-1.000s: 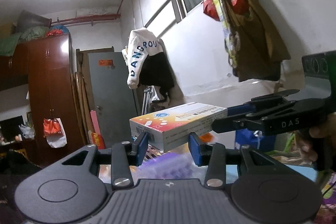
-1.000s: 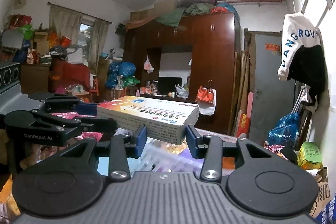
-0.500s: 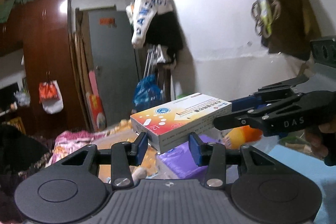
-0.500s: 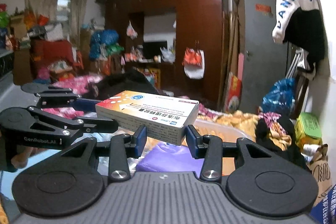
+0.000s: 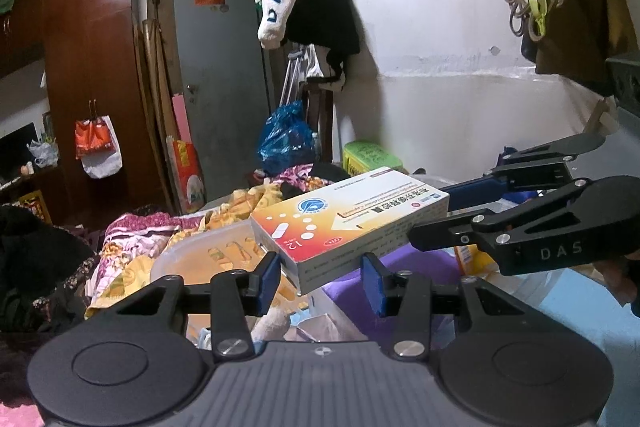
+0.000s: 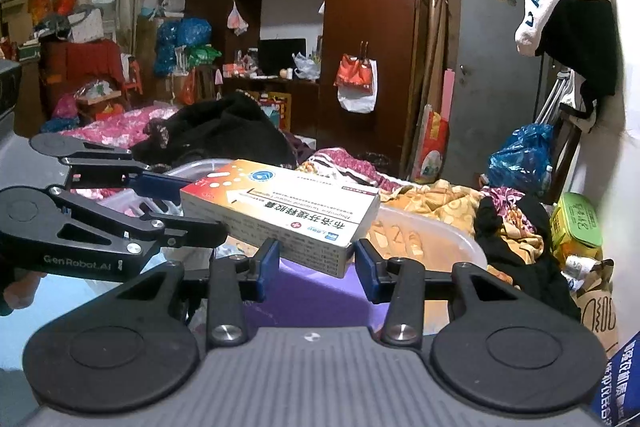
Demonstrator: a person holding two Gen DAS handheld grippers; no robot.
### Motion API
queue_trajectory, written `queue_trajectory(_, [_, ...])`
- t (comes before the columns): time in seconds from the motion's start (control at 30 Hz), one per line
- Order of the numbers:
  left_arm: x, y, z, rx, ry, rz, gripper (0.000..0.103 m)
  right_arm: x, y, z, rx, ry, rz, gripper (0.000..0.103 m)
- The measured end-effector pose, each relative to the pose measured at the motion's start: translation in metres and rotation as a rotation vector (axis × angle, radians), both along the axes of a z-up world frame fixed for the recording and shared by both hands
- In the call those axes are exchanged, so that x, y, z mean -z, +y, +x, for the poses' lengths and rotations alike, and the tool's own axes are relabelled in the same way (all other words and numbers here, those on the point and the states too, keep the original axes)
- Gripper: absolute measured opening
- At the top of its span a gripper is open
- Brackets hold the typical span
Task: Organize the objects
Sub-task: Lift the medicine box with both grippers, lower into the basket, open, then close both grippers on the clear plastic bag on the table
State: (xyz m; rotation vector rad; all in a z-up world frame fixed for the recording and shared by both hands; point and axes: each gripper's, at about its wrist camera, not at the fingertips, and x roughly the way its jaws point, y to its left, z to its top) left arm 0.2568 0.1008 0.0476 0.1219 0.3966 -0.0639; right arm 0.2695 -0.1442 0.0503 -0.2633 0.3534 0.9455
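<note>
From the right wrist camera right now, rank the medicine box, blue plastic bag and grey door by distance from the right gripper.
1. Medicine box: between the right gripper's fingers.
2. Blue plastic bag: right, beyond the bedding.
3. Grey door: far right, behind the bag.

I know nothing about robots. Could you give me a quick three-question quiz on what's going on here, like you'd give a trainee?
1. True or false: only the left claw grips the box, while the right claw hangs free.
2. Which of these sits low, just beyond the box, in the right view? A) a clear tub B) a sink C) a bicycle
3. Fill in: the pads on the claw fingers are coloured ____.

Key: 1 false, as each claw clamps one end of the box. 2 A. 3 blue.
</note>
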Motion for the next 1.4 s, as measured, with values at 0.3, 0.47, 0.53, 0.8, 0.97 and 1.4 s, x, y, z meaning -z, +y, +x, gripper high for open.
queue_trajectory(0.3, [-0.007, 0.009, -0.026, -0.049, -0.1, -0.026, 0.079, -0.013, -0.022, -0.033, 0.087, -0.174, 0.075, 0.103])
queue_trajectory(0.47, [-0.011, 0.008, -0.076, -0.034, -0.187, -0.093, 0.088, -0.014, -0.036, -0.07, 0.085, -0.219, 0.078, 0.103])
queue_trajectory(0.53, [-0.006, 0.001, -0.094, -0.033, -0.179, -0.077, 0.088, -0.011, -0.042, -0.083, 0.098, -0.238, 0.078, 0.103])
queue_trajectory(0.8, [0.036, 0.007, -0.156, -0.092, -0.069, -0.1, 0.088, 0.026, -0.097, -0.105, 0.093, -0.086, 0.132, 0.103])
queue_trajectory(0.97, [0.072, 0.021, -0.166, -0.186, 0.081, -0.158, 0.088, 0.062, -0.105, -0.066, 0.139, 0.126, 0.067, 0.103])
queue_trajectory(1.4, [0.099, 0.011, -0.15, -0.11, 0.158, -0.176, 0.088, 0.089, -0.086, -0.066, 0.07, 0.221, -0.058, 0.085])
